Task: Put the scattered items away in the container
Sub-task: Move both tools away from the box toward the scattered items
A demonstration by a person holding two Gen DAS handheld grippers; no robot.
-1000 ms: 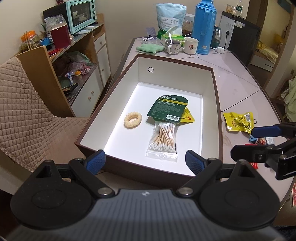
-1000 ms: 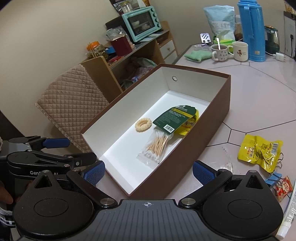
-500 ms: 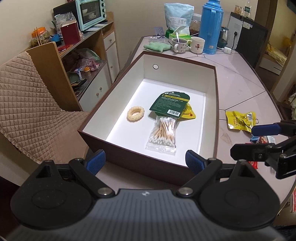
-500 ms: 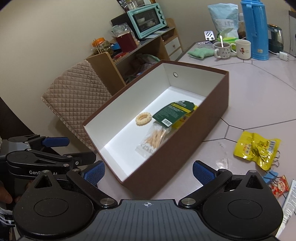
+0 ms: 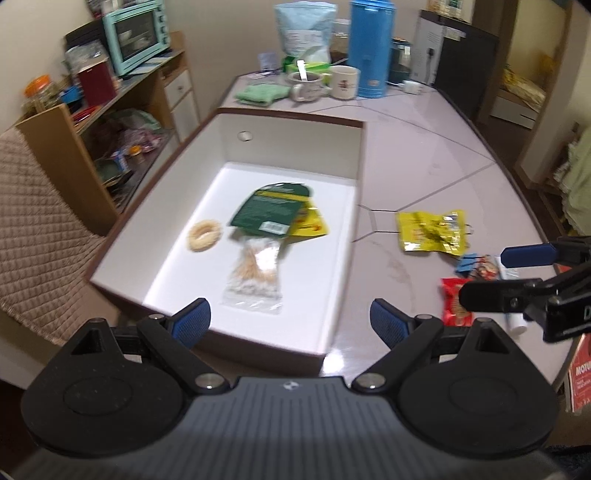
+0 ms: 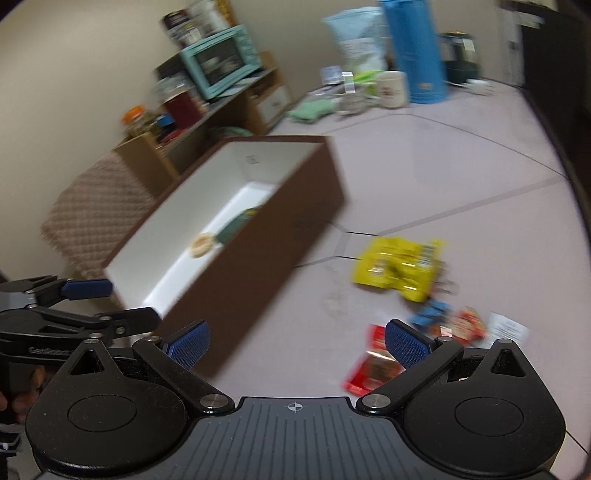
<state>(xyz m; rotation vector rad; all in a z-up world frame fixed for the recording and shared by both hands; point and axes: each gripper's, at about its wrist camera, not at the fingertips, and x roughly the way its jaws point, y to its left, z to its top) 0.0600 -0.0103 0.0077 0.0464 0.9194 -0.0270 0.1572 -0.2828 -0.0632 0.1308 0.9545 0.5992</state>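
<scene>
A brown box with a white inside point(image 5: 343, 258) point(image 6: 280, 225) sits on the table. It holds a green packet point(image 5: 271, 208), a bag of cotton swabs point(image 5: 256, 271) and a beige ring point(image 5: 204, 235). On the table to its right lie a yellow packet point(image 5: 432, 230) point(image 6: 399, 267), blue clips point(image 5: 467, 263) point(image 6: 430, 312), a red packet point(image 5: 452, 301) point(image 6: 373, 371) and a white tube point(image 5: 515, 321). My left gripper point(image 5: 290, 321) is open and empty over the box's near edge. My right gripper point(image 6: 297, 341) is open and empty, above the table just left of the red packet.
At the table's far end stand a blue thermos point(image 5: 371, 48), two mugs point(image 5: 343, 83), a green cloth point(image 5: 260, 92) and a pale bag point(image 5: 303, 31). A quilted chair point(image 5: 33, 229) and a shelf with a mint oven point(image 5: 135, 35) are on the left.
Both views have swung right, toward the loose items on the table. The right gripper has come nearer the red packet. Both grippers stay open.
</scene>
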